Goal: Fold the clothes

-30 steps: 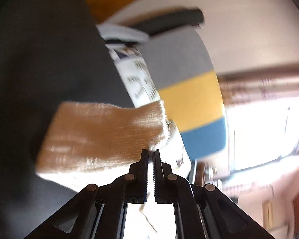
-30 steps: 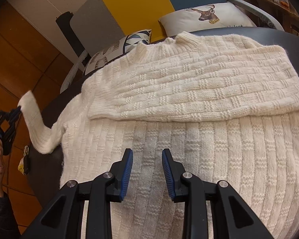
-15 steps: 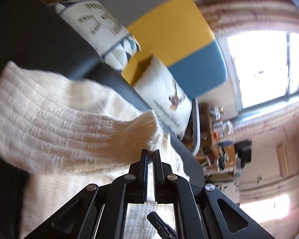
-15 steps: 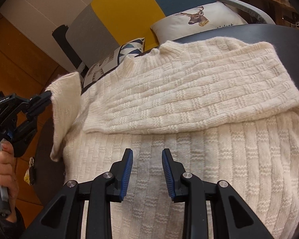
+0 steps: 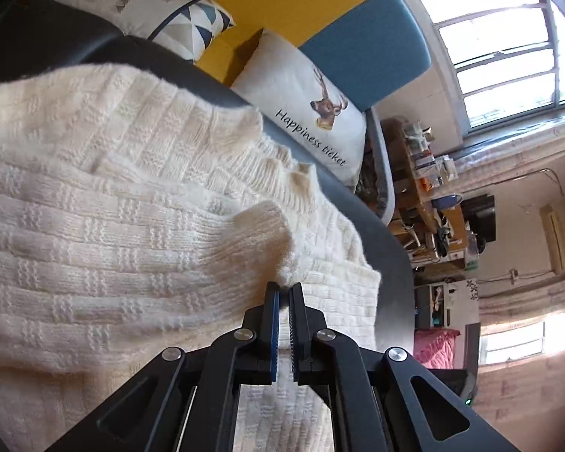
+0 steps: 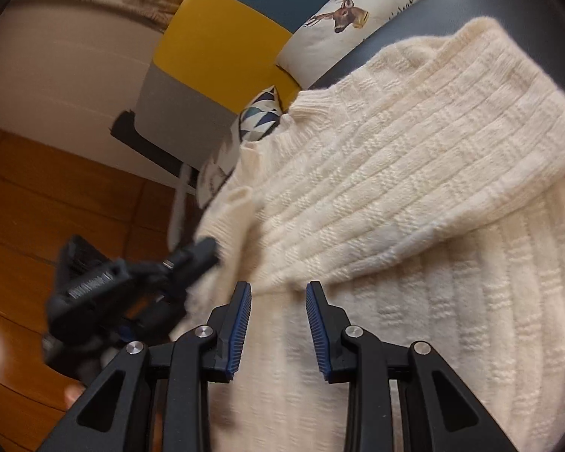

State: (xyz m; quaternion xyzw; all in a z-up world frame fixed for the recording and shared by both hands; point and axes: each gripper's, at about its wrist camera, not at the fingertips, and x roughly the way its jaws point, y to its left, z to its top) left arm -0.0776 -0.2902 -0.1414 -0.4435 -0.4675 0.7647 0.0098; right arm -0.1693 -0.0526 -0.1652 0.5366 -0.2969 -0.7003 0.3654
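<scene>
Dark round table (image 5: 391, 263) under cream sweater (image 6: 414, 196), cluttered shelves (image 5: 429, 188) perhaps behind.

Left tongs (image 5: 285, 287) pinched shut (cuff between), right tongs (image 6: 278, 290) parted

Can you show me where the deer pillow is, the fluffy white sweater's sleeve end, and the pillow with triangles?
White deer-print pillow (image 5: 301, 113): left wrist view, plain fabric beside the deer.
Cream knitted sweater's sleeve cuff (image 5: 260, 237): left wrist view, ribbed end.
White pillow with blue triangles (image 5: 192, 24): left wrist view, patterned corner.
</scene>
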